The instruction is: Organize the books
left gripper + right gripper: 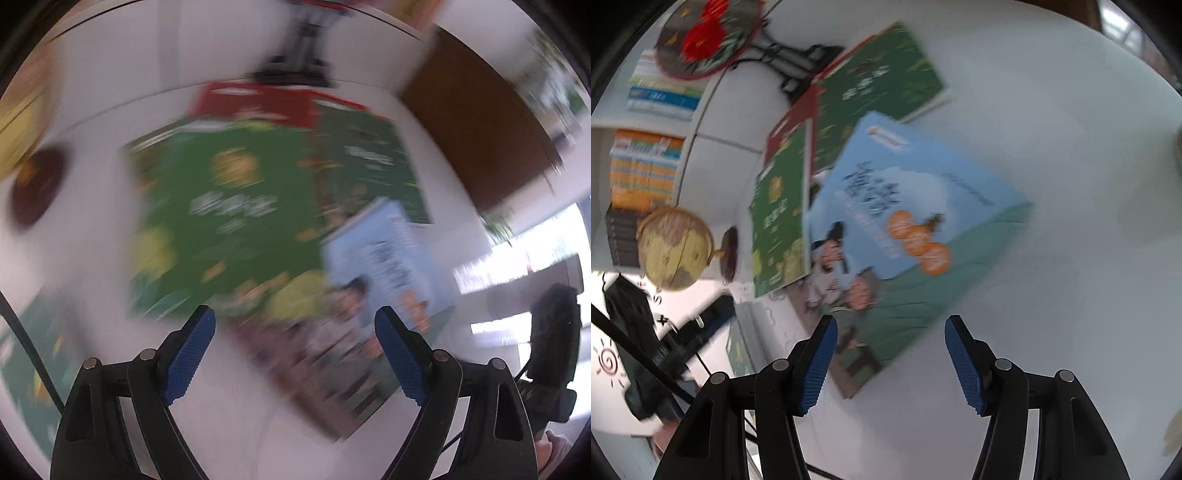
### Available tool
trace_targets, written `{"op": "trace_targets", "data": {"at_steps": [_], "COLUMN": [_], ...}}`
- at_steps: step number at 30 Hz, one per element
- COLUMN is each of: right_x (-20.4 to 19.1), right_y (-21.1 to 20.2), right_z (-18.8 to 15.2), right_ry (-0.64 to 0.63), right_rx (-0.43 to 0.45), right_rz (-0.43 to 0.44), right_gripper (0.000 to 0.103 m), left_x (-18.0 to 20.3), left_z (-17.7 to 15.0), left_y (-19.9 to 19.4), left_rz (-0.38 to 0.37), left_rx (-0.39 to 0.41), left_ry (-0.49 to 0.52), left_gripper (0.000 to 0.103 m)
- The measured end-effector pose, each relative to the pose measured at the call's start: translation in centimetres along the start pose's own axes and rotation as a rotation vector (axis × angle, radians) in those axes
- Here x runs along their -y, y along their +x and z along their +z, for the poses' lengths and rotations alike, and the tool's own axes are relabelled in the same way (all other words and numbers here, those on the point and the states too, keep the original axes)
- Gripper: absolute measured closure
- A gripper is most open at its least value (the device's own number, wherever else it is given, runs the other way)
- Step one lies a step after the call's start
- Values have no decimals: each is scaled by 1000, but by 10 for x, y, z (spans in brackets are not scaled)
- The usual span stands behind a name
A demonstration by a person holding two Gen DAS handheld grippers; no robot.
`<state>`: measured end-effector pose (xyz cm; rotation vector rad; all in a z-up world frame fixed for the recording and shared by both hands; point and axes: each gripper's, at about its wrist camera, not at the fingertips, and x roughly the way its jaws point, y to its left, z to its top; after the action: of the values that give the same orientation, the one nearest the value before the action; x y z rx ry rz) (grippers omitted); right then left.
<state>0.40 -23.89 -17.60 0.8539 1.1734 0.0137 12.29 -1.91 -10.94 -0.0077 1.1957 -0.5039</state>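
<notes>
Several books lie overlapping on the white table (1052,258). A light blue book (905,221) with orange circles rests on top, over a bright green book (779,214), a dark green book (879,81) and a red book (790,125). My right gripper (892,325) hovers open above the blue book's near corner, pads apart from it. The left wrist view is blurred: the bright green book (221,221), dark green book (369,162), red book (251,103) and blue book (391,258) show ahead. My left gripper (295,317) stands wide open with nothing gripped.
A yellow globe (676,247) on a dark base stands left of the books. Behind them a round fan (705,37) with red flowers sits on a black stand. Shelves (646,173) hold upright books. Another green book (33,369) lies at the table's left.
</notes>
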Motion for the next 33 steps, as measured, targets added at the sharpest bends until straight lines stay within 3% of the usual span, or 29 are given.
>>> {"op": "trace_targets", "data": {"at_steps": [1,4,12,15,23,25,29,33], "right_x": [4,17,14,13,13,16,23,24], "right_y": [0,7,12,14,10,5,2,3], "right_z": [0,2,11,15,18,20,30,33], "right_ry": [11,48,3,0,-24,-35,-29,-68], "right_rx": [-5,-41,-48,-52,-27,-2,19,-8], "right_rz": [-9,20,74,94,74,42,22,38], "right_gripper": [42,42,40,35,28,21,18,13], "left_x": [9,33,52,55,68,68,64,55], "left_z": [8,32,59,58,32,19,-10,-39], "left_y": [9,38,94,98,87,83,70,57], "left_rz": [-14,-40,-53,-17,7,-16,-58,-78], "left_rx": [-17,-70,-191,-199,-228,-237,-243,-243], "left_ry": [31,122,183,209,228,203,127,37], "left_gripper": [17,32,33,32,33,33,33,33]}}
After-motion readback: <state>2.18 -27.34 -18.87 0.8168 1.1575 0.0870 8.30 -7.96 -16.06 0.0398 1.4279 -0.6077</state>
